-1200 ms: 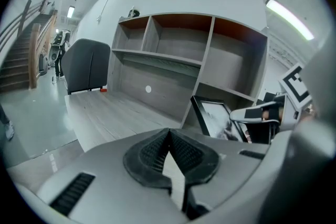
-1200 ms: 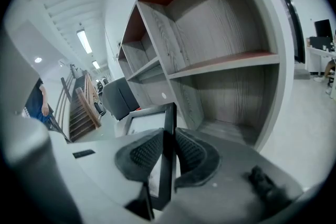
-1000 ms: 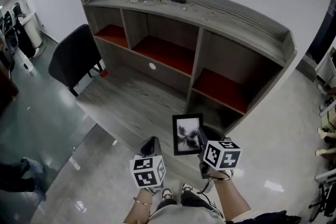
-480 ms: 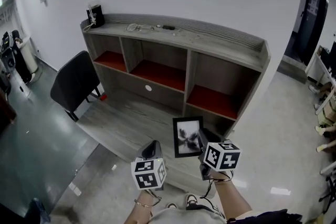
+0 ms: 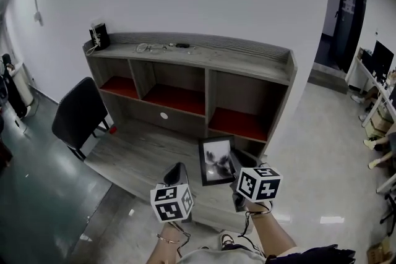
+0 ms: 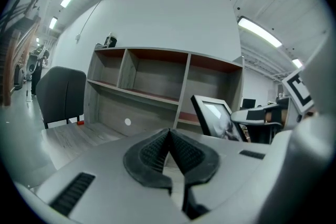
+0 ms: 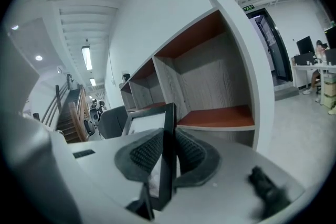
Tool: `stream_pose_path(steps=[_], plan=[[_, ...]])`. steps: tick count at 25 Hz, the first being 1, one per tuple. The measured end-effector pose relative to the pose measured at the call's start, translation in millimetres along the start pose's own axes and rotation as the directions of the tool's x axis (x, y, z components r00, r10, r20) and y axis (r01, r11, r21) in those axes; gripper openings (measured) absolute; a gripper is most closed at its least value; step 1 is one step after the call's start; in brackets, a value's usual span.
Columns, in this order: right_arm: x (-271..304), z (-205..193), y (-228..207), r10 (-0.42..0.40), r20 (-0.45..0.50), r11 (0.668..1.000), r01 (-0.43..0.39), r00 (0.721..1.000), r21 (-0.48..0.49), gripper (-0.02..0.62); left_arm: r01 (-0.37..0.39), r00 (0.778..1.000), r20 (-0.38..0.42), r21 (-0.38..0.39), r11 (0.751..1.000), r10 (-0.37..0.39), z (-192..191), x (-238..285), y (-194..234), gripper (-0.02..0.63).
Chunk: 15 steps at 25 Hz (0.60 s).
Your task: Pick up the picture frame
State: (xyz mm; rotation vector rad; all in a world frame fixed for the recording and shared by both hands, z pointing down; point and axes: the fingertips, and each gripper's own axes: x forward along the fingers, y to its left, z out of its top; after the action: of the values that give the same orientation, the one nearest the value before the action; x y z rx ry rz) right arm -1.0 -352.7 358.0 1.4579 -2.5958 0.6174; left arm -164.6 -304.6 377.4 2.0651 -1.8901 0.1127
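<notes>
The picture frame (image 5: pixel 216 161) is upright, its right edge pinched between my right gripper's (image 5: pixel 234 165) jaws, near the tabletop's (image 5: pixel 139 154) right edge — before the shelf unit's (image 5: pixel 185 52) rightmost compartment. My left gripper (image 5: pixel 177 171) hangs just beside it, clenched on nothing.

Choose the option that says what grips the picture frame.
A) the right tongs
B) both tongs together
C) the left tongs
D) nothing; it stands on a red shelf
A: in the right gripper view, the right tongs are closed on the black edge of the picture frame. The left tongs are shut with nothing between them.
</notes>
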Motion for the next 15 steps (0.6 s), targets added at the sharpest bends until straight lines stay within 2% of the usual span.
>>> stream_pose_path(steps=[10,15], plan=[[-27.4,3.9,-13.3,-0.040,0.040,0.999,0.039,0.998,0.012,0.083,0.083,0.996,-0.007,0.011,0.996,-0.083,-1.5,3.7,-34.6,0.013],[-36.7,12.5,-20.0,-0.048,0.061,0.999,0.048,0.997,-0.008,0.083,0.096,0.995,0.006,0.012,0.995,-0.096,4.1,8.1,-46.1,0.014]])
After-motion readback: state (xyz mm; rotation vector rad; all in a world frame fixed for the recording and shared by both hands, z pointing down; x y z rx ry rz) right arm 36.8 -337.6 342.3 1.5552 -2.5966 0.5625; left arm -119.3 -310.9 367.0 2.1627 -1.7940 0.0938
